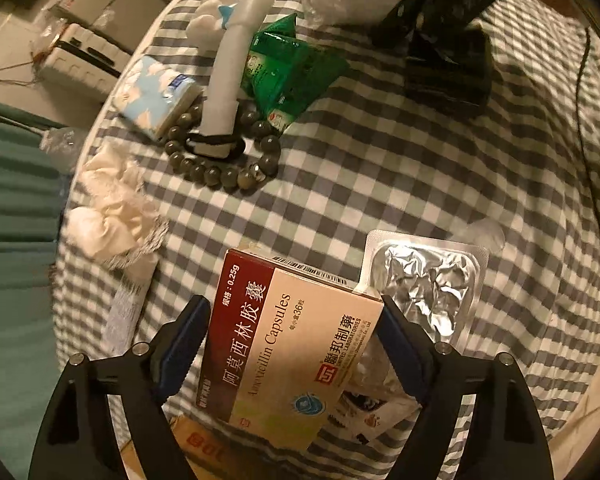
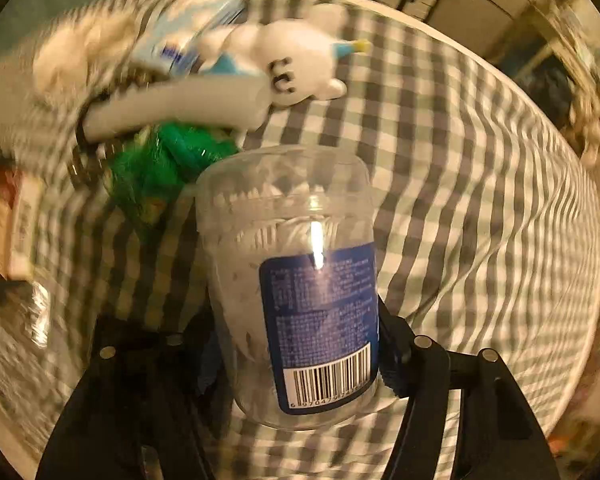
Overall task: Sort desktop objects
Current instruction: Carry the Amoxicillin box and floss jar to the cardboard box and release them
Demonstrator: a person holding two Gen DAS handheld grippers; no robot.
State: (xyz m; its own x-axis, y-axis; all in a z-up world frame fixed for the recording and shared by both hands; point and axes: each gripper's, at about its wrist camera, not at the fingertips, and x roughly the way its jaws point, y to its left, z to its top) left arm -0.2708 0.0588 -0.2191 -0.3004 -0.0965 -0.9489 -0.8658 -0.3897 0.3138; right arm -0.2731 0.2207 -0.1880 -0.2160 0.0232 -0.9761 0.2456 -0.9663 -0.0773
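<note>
Clamping the box (image 1: 296, 344) with the left gripper (image 1: 292, 300): blue pads pressing on its two long sides, box sitting squarely between the fingers, reaching forward past the tips and tilting a little to the right. Box hanging over the checked cloth (image 1: 380, 180), overlapping a foil blister (image 1: 424, 284) at its right and a printed sachet (image 1: 376, 412) beneath its near right corner. Lying well ahead of the box, near the far left edge of the table: beads (image 1: 224, 168) ringing the foot of a white tube (image 1: 232, 64), green packets (image 1: 288, 68) just right of the tube, a tissue pack (image 1: 156, 92) just left of it, a white toy (image 1: 216, 12) behind. Crumpled paper (image 1: 112, 208) lying at the left edge.

Gripping the jar (image 2: 288, 220) with the right gripper (image 2: 296, 312): right pad touching the jar's labelled side, left finger mostly hidden behind the clear wall. Jar lying along the fingers, barcode end nearest the camera, rounded end pointing forward, staying sharp against a smeared background. Jar's far end sitting near the green packets (image 2: 160, 168), with the tube (image 2: 172, 108) and toy (image 2: 296, 64) beyond.
</note>
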